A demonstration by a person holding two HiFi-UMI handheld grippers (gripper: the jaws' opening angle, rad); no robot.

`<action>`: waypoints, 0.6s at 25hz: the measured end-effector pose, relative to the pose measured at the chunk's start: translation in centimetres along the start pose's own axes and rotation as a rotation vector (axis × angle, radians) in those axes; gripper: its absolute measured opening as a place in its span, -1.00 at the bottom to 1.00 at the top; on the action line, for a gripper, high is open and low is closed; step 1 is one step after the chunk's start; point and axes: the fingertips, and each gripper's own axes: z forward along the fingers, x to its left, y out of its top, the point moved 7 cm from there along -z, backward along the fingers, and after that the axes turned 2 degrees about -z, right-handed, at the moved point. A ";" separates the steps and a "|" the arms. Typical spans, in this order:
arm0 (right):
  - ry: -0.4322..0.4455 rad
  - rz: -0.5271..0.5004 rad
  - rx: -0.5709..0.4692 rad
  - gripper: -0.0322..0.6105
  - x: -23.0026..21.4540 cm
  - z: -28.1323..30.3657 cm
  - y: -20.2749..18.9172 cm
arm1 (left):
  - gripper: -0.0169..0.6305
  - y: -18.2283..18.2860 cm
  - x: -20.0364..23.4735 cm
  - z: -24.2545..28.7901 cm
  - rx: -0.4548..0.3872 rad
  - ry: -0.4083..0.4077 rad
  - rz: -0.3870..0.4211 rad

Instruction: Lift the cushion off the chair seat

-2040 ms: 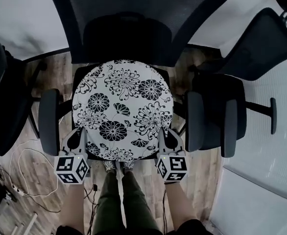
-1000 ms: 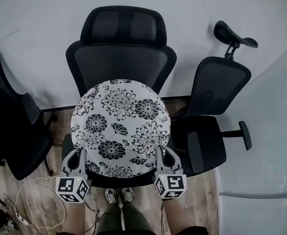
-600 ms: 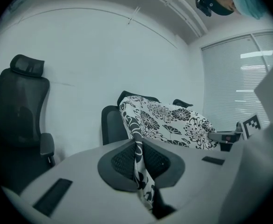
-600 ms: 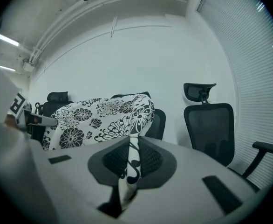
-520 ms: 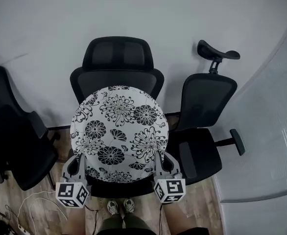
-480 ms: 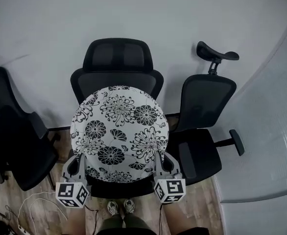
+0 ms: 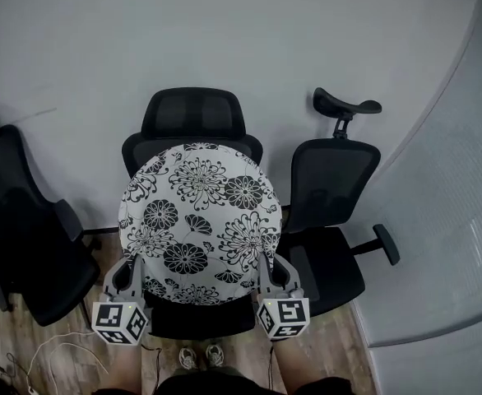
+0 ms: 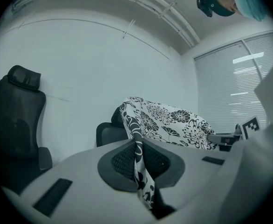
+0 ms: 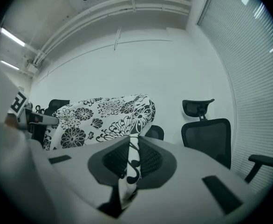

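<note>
Black-and-white cloth: the cushion (image 7: 200,220), round and flower-printed, is held tilted up in front of the chair (image 7: 193,115). It covers most of the backrest, and only the headrest shows above it.
Left hand-held gripper (image 7: 124,268): clamped on the cushion's rim at the lower left. In the left gripper view the cloth is pinched flat between the dark pads (image 8: 122,160).
Right hand-held gripper (image 7: 270,270): clamped the same way on the rim at the lower right, with a fold of printed cloth squeezed between its pads (image 9: 115,160).
Seat (image 7: 200,319): a bare dark strip of it shows below the cushion's lower edge.
Just changed: two seconds ago the cushion lay flat on the seat and covered most of it. It has since come up and away from the chair toward the person. Both grips stay at the same two spots on the rim, and the chair now shows whole behind the cushion.
Meaning for the task: the cushion appears clear of the seat, so the lift looks as good as done.
Risk: the cushion is held only by two thin rim pinches, so a jerk or uneven pull could let the cloth slip out.
Other chairs: one stands just right of the chair (image 7: 331,179) and one to its left (image 7: 27,245). Neither is involved.
</note>
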 end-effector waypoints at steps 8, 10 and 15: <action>0.001 0.014 0.147 -0.78 0.3 -2.0 2.6 | -0.89 1.4 -0.8 -1.3 0.145 -0.007 -0.076; 0.000 0.024 0.212 -0.78 0.4 -2.2 4.1 | -0.89 2.6 -0.8 -1.4 0.207 -0.006 -0.108; 0.000 0.021 0.217 -0.78 0.4 -0.3 5.5 | -0.89 4.0 -0.1 0.3 0.211 -0.017 -0.114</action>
